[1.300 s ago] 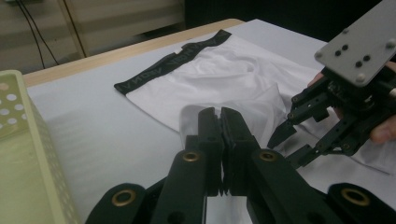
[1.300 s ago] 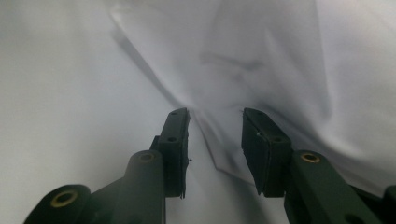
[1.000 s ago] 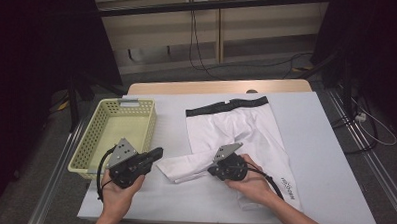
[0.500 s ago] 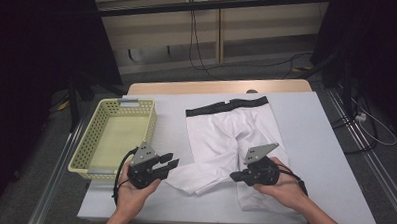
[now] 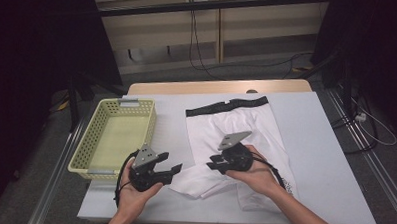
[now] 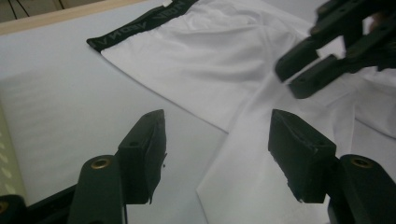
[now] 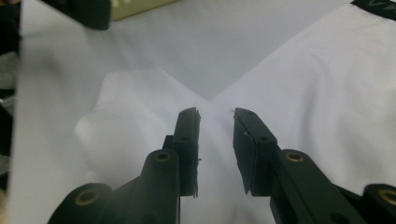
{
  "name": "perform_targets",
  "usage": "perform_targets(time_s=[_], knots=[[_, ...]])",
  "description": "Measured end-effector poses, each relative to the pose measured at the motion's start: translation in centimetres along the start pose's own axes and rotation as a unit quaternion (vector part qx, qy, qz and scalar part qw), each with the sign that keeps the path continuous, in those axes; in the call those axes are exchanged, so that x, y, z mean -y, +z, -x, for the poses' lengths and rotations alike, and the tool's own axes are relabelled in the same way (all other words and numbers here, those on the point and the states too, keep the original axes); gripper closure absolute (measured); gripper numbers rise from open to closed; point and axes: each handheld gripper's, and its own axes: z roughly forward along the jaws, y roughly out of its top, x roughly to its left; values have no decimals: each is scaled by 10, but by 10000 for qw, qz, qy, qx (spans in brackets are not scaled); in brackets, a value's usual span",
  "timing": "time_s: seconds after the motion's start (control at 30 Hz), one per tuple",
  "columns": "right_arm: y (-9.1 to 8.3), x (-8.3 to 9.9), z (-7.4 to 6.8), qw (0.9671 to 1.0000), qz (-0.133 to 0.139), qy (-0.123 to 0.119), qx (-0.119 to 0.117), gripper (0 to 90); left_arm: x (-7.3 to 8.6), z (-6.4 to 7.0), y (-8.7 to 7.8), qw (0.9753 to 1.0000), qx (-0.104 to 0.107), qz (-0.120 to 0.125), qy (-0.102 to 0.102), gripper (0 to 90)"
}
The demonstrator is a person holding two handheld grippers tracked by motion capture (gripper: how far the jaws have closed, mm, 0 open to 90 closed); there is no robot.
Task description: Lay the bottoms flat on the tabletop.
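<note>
Right then, I took the white shorts (image 5: pixel 235 138) as my landmark: they lay flat on the white table cover (image 5: pixel 325 146), black waistband (image 5: pixel 226 107) at the far edge, one leg folded out toward the near-left. My left gripper (image 5: pixel 174 168) hovered just off that folded leg's edge, jaws wide apart, holding nothing. My right gripper (image 5: pixel 213 163) sat over the shorts' middle – jaws nearly closed, a slim gap, nothing pinched. Bare cover ran right of the shorts; the yellow basket (image 5: pixel 93 143) stood left of them.
</note>
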Motion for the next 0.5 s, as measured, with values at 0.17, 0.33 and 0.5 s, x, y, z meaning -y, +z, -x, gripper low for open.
perform_targets(time_s=[0.17, 0.33, 0.5], knots=[[32, -7, 2, 9995, -265, 79, -119, 710, 11, 3, 10, 9993, 130, -347, 40, 427], [27, 2, -25, 9976, -389, -119, -560, 695, 13, 0, 13, 9990, 50, -451, -32, 445], [16, 23, -52, 9950, -445, -347, -822, 647, 15, -3, 15, 9984, -8, -553, -113, 433]])
